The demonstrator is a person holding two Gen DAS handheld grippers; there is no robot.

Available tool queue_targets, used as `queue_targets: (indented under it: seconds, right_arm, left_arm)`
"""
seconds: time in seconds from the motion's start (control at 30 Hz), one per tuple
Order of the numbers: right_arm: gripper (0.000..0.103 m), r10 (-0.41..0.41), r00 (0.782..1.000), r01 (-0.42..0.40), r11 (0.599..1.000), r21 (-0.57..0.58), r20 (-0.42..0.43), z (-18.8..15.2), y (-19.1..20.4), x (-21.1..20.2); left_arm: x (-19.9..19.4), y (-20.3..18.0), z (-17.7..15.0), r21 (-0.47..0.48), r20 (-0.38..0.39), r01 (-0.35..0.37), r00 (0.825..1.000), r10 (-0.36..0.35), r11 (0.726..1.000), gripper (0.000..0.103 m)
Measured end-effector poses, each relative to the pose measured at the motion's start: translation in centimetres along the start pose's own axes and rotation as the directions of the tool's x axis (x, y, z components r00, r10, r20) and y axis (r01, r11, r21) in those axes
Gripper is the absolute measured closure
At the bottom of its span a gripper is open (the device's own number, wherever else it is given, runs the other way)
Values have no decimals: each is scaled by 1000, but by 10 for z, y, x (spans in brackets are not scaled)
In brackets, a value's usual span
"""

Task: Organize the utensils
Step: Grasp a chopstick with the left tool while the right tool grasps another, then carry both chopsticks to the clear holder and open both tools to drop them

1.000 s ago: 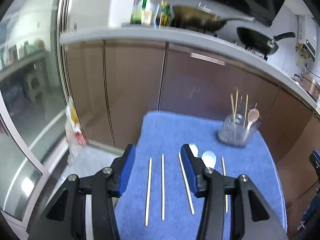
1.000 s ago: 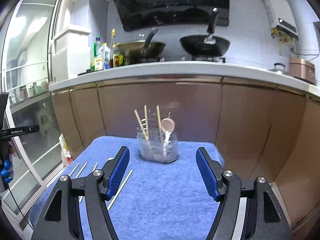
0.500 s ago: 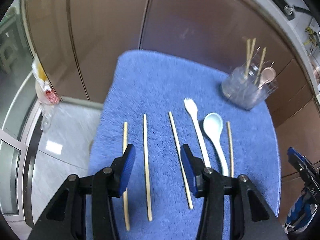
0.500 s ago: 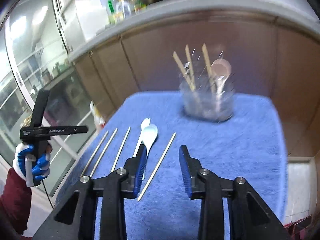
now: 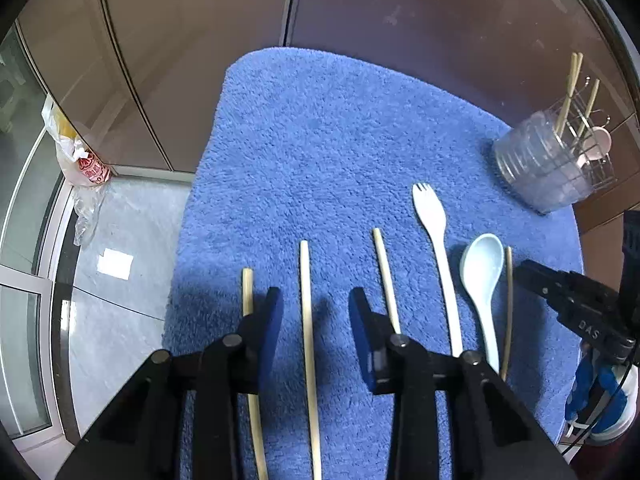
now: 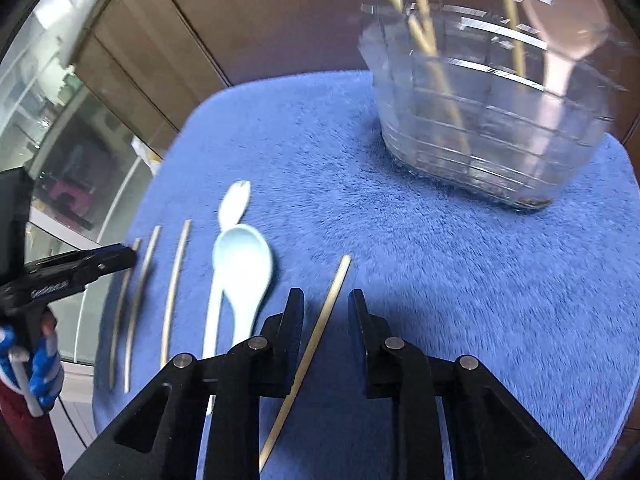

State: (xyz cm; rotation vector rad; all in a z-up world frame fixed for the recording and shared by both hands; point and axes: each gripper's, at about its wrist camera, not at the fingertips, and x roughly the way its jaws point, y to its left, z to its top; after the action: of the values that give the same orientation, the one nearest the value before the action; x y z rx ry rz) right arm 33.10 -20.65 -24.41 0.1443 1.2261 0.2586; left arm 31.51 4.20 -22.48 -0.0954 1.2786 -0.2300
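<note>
A fluffy, matt blue cloth (image 5: 340, 140) with a rough pile serves as the landmark. At its far right corner stands a holder (image 6: 492, 128) of clear, glossy ribbed plastic. On the cloth's near half lie chopsticks (image 5: 306, 300) that look like pale, smooth wood or bamboo, a white fork (image 5: 434, 224) and a pale blue spoon (image 5: 480, 268), both smooth plastic with a slight sheen. Behind the cloth, the cabinet fronts (image 5: 420, 12) are brown and glossy. Left of it, the floor (image 5: 120, 240) looks like polished grey stone, with a crinkled plastic bag (image 5: 80, 160) on it.
</note>
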Motion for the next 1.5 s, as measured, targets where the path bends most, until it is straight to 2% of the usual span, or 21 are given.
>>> queue_targets:
  seconds: [0.27, 0.4, 0.53, 0.73, 0.97, 1.13, 1.3, 1.5]
  right_arm:
    - [81, -61, 997, 61, 998, -17, -37, 7, 12, 19]
    - [90, -101, 993, 99, 994, -42, -57, 10, 20, 21]
    - [92, -130, 989, 126, 990, -64, -69, 13, 30, 29]
    - [93, -132, 988, 128, 990, -50, -80, 14, 40, 35]
    - [96, -114, 990, 112, 993, -28, -88, 15, 29, 30]
    - [97, -60, 997, 60, 998, -11, -58, 5, 15, 9]
    - [98, 9, 1000, -9, 1000, -22, 19, -9, 12, -23]
    - [98, 53, 991, -46, 997, -60, 119, -33, 12, -60]
  left_arm:
    - [17, 3, 10, -17, -39, 4, 999, -5, 1000, 83]
    - [25, 1, 13, -20, -69, -6, 998, 5, 1000, 87]
    - [29, -1, 15, -20, -82, -35, 996, 33, 999, 89]
    - [30, -2, 15, -41, -90, -73, 994, 69, 996, 98]
    - [28, 0, 12, -85, -82, -58, 995, 51, 995, 98]
    - [13, 1, 3, -83, -35, -34, 999, 31, 996, 98]
    - [-8, -5, -10, -78, 22, -15, 1000, 17, 997, 98]
    - [-44, -15, -32, -47, 139, 24, 990, -18, 999, 98]
